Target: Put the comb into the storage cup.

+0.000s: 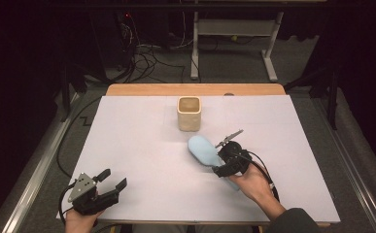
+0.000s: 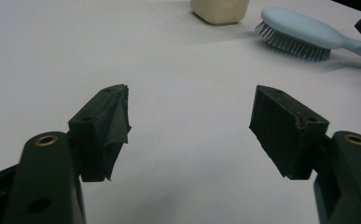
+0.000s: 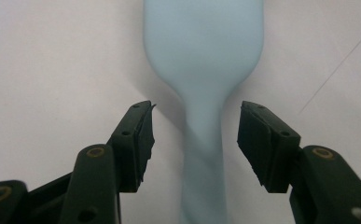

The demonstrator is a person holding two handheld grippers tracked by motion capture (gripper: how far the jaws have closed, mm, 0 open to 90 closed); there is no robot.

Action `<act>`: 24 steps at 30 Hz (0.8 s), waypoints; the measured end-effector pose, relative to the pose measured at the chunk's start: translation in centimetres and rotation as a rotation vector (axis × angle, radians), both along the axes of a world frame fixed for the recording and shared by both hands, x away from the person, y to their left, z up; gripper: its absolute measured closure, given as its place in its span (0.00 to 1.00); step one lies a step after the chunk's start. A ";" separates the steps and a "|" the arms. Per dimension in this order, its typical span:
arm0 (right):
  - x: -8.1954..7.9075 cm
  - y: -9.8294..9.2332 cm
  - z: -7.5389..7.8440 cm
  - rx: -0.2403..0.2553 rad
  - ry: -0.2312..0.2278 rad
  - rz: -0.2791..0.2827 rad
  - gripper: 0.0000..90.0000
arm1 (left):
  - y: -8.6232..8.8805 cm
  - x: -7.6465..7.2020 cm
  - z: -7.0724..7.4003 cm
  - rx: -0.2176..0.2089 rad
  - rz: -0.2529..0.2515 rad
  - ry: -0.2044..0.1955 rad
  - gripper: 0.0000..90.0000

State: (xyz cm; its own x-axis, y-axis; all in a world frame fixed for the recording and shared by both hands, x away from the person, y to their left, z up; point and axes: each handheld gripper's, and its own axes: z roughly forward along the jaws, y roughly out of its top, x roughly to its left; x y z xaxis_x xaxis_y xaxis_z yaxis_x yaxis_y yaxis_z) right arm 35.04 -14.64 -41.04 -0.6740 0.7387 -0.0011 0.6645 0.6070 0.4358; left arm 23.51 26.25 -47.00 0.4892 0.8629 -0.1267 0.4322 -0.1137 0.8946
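A light blue hairbrush (image 1: pixel 202 149) lies bristles down on the white table sheet (image 1: pixel 142 145), its head pointing toward a cream square cup (image 1: pixel 189 113). My right gripper (image 1: pixel 218 162) stands open over the brush's handle. In the right gripper view the handle (image 3: pixel 202 140) runs up between the two jaws (image 3: pixel 194 135) with a gap on each side, neither pad touching it. My left gripper (image 1: pixel 115 178) rests near the front left of the sheet, open and empty (image 2: pixel 190 126). From there the hairbrush (image 2: pixel 299 29) and the cup (image 2: pixel 219 9) show far off.
The white sheet covers a wooden table whose far edge (image 1: pixel 195 90) shows behind the cup. Black cables trail from both grippers. Beyond the table are a dark floor with wires and a white desk frame (image 1: pixel 234 29).
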 end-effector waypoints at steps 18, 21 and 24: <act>2.0 1.3 -2.1 -0.094 0.097 -0.046 0.55 | 0.2 0.0 0.1 -0.002 0.006 0.001 0.33; 2.2 1.4 -2.3 -0.103 0.104 -0.052 0.52 | 0.2 0.0 0.1 -0.005 0.008 0.001 0.33; 2.4 1.4 -2.5 -0.101 0.117 -0.052 0.47 | 0.2 0.0 0.1 -0.006 0.010 0.000 0.33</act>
State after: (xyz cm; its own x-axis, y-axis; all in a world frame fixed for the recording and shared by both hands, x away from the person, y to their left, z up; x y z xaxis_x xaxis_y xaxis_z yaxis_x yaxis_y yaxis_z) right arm 37.45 -13.25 -43.50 -0.6348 0.7727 -0.0012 0.7387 0.6073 0.2924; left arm 23.48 26.48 -46.89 0.4807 0.8669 -0.1321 0.4331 -0.1037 0.8954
